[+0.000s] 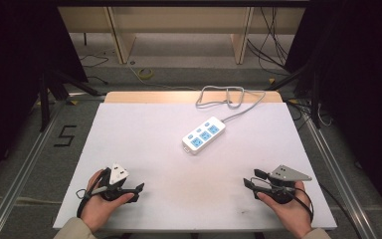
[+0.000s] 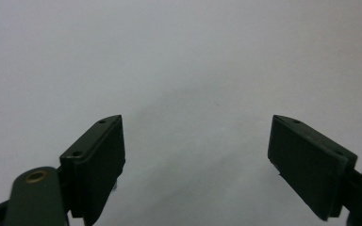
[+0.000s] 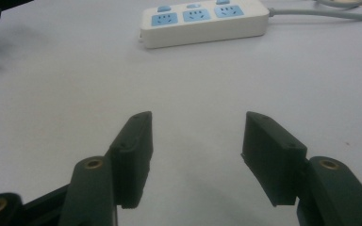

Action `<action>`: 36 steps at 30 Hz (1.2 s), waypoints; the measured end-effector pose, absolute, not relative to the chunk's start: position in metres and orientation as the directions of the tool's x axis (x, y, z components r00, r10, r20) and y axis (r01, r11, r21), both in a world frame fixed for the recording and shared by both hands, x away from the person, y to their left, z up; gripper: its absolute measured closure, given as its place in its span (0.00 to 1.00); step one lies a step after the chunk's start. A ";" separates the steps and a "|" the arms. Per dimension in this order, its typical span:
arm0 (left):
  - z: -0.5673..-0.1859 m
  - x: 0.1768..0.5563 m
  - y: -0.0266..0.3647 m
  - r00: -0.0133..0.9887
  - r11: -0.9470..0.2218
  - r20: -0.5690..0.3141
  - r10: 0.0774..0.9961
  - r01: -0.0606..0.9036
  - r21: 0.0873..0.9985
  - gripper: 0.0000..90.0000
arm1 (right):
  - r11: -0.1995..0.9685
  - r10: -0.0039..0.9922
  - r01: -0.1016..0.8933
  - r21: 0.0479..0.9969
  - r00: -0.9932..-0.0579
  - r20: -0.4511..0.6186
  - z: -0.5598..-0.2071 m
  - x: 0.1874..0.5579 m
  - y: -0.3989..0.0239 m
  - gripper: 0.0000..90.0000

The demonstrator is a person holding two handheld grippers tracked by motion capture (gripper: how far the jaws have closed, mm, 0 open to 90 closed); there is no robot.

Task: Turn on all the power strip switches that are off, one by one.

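Power strip [image 1: 204, 135] lying flat near centre of white table [image 1: 144, 149], well apart from both tools, nothing between. Grey cord [image 1: 226, 97] looped at far edge. No containers seen. Left tool [image 1: 138, 191] held low at near left, jaws spread, empty, pointing inward. Right tool [image 1: 251, 184] held low at near right, jaws spread wide, empty, facing strip.

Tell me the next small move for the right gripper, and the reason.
Probably ease the right gripper forward toward the power strip. Its jaws stand open and empty, the strip lies ahead of them on the white table, untouched, and the left gripper rests farther away.
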State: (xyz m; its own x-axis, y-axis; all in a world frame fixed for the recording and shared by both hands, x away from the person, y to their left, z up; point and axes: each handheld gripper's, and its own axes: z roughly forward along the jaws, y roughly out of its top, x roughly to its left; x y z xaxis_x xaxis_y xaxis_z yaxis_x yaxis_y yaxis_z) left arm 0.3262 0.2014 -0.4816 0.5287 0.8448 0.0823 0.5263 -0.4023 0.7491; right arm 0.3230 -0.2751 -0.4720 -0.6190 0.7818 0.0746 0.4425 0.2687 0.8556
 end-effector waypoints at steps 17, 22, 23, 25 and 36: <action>-0.482 0.326 0.203 0.516 -0.401 0.092 0.851 0.528 0.748 0.23 | 0.404 0.779 0.443 0.800 -0.626 -0.047 -0.459 0.327 -0.264 1.00; -0.482 0.326 0.203 0.514 -0.402 0.093 0.853 0.532 0.746 0.23 | 0.402 0.785 0.437 0.805 -0.617 -0.056 -0.449 0.336 -0.260 1.00; -0.482 0.326 0.203 0.513 -0.402 0.093 0.853 0.532 0.746 0.23 | 0.399 0.787 0.436 0.806 -0.615 -0.057 -0.447 0.338 -0.259 1.00; -0.482 0.326 0.203 0.513 -0.401 0.093 0.853 0.532 0.746 0.23 | 0.399 0.788 0.435 0.807 -0.613 -0.059 -0.444 0.341 -0.257 1.00; -0.483 0.327 0.204 0.511 -0.402 0.096 0.854 0.532 0.745 0.23 | 0.414 0.786 0.434 0.800 -0.614 -0.073 -0.435 0.364 -0.241 1.00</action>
